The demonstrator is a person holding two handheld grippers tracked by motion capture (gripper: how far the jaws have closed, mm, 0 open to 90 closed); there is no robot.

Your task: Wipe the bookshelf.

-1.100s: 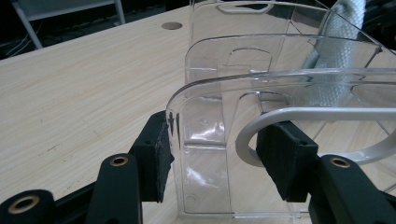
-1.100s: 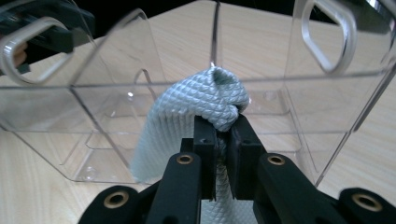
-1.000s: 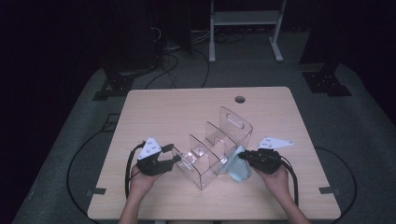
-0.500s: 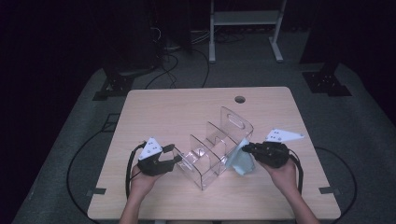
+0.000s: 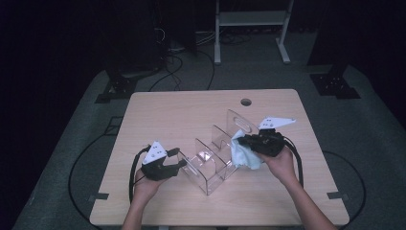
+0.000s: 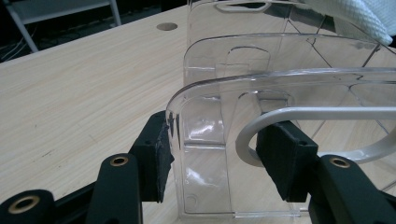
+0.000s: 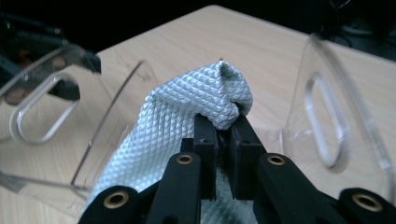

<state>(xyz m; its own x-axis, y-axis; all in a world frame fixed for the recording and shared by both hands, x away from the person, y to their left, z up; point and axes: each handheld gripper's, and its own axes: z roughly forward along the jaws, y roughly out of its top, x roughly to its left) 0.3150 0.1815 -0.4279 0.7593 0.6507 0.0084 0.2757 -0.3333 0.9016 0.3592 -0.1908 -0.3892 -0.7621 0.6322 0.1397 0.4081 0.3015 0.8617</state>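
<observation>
A clear plastic organizer with several upright dividers stands near the front of the wooden table. My left gripper is shut on its near end wall; in the left gripper view the pads clamp that wall of the organizer beside its handle slot. My right gripper is shut on a pale blue cloth, held just above the organizer's right side. The right gripper view has the jaws of my right gripper pinching a fold of the cloth, with a slotted wall of the organizer to the right. The cloth's corner hangs over the far dividers.
A round cable hole sits near the table's far edge. Beyond the table stand a white metal frame and dark stands, with cables on the grey floor. Bare tabletop stretches left of the organizer and behind it.
My right gripper has risen with the cloth and moved away from the table's front edge, along the organizer's right side. The left gripper and the organizer have stayed put.
</observation>
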